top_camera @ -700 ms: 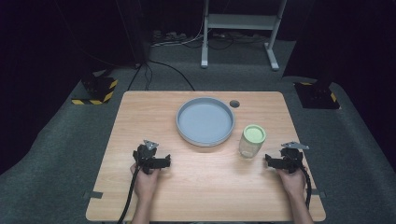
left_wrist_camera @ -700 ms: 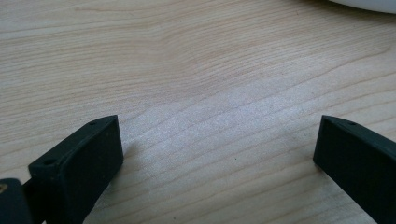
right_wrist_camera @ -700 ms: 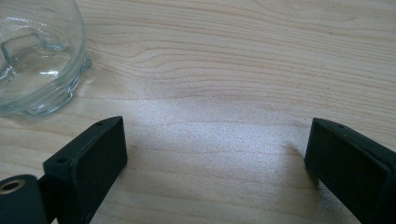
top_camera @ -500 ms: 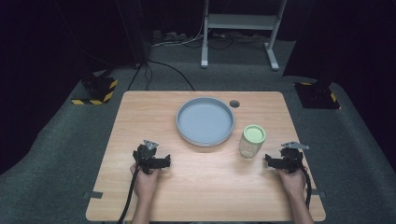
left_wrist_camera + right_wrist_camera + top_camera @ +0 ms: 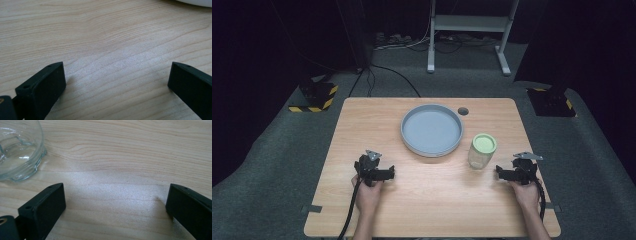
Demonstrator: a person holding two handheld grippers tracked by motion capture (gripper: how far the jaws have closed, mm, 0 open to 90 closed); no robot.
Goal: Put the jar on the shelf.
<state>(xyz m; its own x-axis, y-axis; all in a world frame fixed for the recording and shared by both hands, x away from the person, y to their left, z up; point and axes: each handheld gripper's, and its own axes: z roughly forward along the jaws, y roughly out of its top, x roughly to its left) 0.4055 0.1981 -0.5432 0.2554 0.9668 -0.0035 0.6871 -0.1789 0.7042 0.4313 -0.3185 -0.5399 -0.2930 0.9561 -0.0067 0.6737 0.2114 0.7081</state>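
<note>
1. Table (image 5: 432,200): light wood, carrying every item listed below.
2. Grey plate (image 5: 431,130): just left of the jar, nothing in it.
3. Glass jar (image 5: 482,150): upright, green lid on, appears to hold nothing.
4. Right tool (image 5: 504,173): near the jar's right, jaws apart over bare wood.
5. Left tool (image 5: 384,172): well left of the jar, jaws apart, gripping nothing.

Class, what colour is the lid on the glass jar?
Pale green; the lid on the jar shows best in the high view.
</note>
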